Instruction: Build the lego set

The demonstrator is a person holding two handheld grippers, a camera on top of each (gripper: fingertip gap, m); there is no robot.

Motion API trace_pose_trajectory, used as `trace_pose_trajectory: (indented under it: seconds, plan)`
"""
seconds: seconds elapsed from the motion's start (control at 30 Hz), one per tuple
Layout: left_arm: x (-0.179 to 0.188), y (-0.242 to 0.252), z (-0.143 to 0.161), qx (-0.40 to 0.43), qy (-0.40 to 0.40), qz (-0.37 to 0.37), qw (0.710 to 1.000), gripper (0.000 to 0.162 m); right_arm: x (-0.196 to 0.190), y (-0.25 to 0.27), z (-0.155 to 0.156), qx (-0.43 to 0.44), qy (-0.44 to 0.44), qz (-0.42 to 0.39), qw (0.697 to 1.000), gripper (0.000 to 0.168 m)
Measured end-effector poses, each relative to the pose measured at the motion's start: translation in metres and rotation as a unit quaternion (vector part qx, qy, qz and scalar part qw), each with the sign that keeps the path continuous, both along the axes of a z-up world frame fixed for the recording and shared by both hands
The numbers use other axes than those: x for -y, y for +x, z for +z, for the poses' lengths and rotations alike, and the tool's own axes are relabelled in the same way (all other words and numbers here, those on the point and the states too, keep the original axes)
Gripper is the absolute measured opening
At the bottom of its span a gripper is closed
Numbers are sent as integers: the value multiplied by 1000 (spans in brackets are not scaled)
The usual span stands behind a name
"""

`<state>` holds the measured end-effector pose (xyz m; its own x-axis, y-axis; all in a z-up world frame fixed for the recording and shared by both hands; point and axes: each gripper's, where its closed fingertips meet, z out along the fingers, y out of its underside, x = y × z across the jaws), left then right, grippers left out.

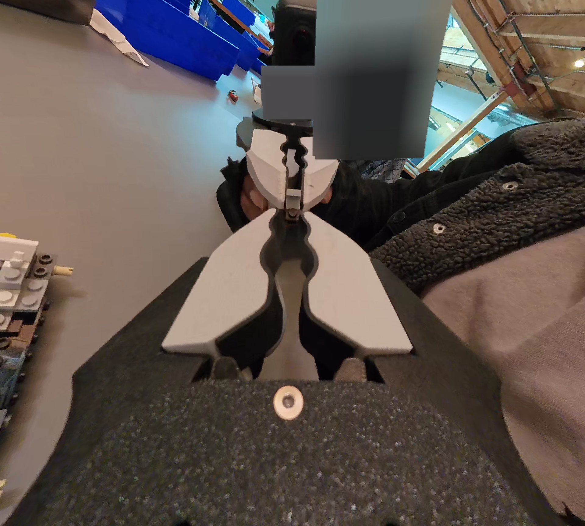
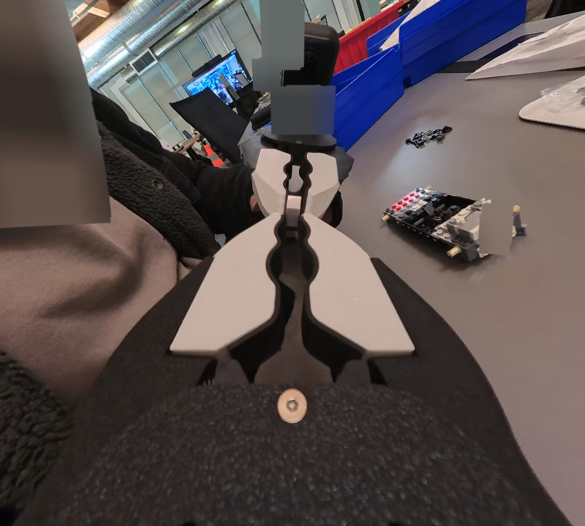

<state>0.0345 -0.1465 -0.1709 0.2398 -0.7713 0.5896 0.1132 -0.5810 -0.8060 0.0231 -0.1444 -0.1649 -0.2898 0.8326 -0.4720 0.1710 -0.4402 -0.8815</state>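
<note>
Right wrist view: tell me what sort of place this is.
Probably a shared workshop or lab in an industrial-style building. Exposed silver ducts run along the ceiling, blue storage bins line the grey table, and a monitor glows further back.

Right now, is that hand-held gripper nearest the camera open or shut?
Shut on something: in the right wrist view, the right hand-held gripper has its fingers closed onto a small light grey piece, which the left hand-held gripper grips too.
</note>
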Motion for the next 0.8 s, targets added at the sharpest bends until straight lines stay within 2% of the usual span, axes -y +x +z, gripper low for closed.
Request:
trace_pose_trajectory:
  seconds: [0.17,0.23,0.47,0.8]
  plan:
    - [0,-3,5,-1,14,4,1000,9,-1,-3,7,-2,17,-5,1000,7]
    - [0,-4,5,-1,15,3,1000,9,-1,-3,7,1,16,-6,1000,13]
    - [0,-4,6,-1,16,2,1000,9,0,-2,8,9,27,2,1000,7]
    - [1,-5,9,11,17,1,1000,9,1,-5,10,-3,19,5,1000,7]
